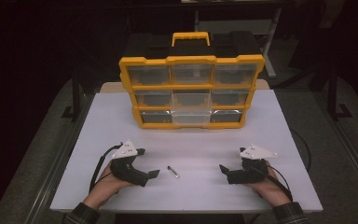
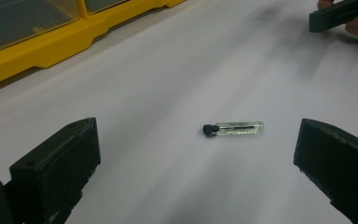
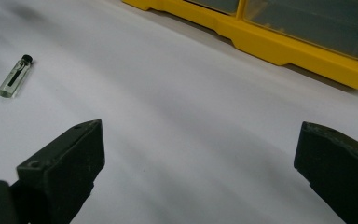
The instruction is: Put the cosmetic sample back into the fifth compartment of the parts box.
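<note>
The vial (image 1: pixel 173 171) lies flat on the white table (image 1: pixel 191 140), between my two tongs and nearer the left one. From above, my left tongs (image 1: pixel 150 175) rest on the table just left of the vial, tips pointing toward it; my right tongs (image 1: pixel 223 169) rest well apart from it on the other side, tips pointing inward too.

In the left gripper view the vial (image 2: pixel 233 129) sits ahead of my jaws, right of the middle of the gap, black cap toward the left, untouched. My left tongs (image 2: pixel 196 154) are spread wide and hold nothing. In the right gripper view the vial (image 3: pixel 15 77) lies far off to the upper left, outside the line of my jaws – my right tongs (image 3: pixel 200 154) are also spread wide with nothing between them.

The yellow organizer (image 1: pixel 191 91) stands upright at the far side of the table, drawers facing me, well apart from the vial. Bare table lies all round the vial – open toward the organizer, toward the near edge, and across to my right tongs.
</note>
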The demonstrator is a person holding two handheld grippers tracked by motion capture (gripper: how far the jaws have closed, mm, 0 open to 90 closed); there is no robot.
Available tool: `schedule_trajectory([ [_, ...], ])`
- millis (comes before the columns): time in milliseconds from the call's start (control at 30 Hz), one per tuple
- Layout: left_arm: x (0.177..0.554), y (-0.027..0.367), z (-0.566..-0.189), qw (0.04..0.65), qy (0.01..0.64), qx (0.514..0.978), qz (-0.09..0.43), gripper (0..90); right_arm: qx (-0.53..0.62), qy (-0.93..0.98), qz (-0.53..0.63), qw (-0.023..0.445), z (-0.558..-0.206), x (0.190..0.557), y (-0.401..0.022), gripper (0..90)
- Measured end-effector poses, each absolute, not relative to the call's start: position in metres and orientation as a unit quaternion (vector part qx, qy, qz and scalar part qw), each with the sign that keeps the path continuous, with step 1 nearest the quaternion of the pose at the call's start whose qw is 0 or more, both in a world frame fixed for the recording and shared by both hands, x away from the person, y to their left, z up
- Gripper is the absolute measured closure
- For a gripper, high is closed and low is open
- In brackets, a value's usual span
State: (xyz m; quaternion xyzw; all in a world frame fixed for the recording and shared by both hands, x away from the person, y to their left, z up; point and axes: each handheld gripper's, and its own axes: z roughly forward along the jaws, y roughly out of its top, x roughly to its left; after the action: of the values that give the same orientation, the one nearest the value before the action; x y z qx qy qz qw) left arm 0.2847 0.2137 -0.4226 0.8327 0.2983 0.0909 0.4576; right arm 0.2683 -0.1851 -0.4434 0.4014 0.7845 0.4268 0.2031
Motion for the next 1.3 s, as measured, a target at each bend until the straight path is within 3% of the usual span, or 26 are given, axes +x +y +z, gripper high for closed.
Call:
schedule_trajectory([
  [1300, 0.295, 0.162, -0.434, 0.441, 0.258, 0.857, 0.063, 0.0, 0.396, 0.788, 0.426, 0.203, -0.443, 0.267, -0.183, 1.3],
])
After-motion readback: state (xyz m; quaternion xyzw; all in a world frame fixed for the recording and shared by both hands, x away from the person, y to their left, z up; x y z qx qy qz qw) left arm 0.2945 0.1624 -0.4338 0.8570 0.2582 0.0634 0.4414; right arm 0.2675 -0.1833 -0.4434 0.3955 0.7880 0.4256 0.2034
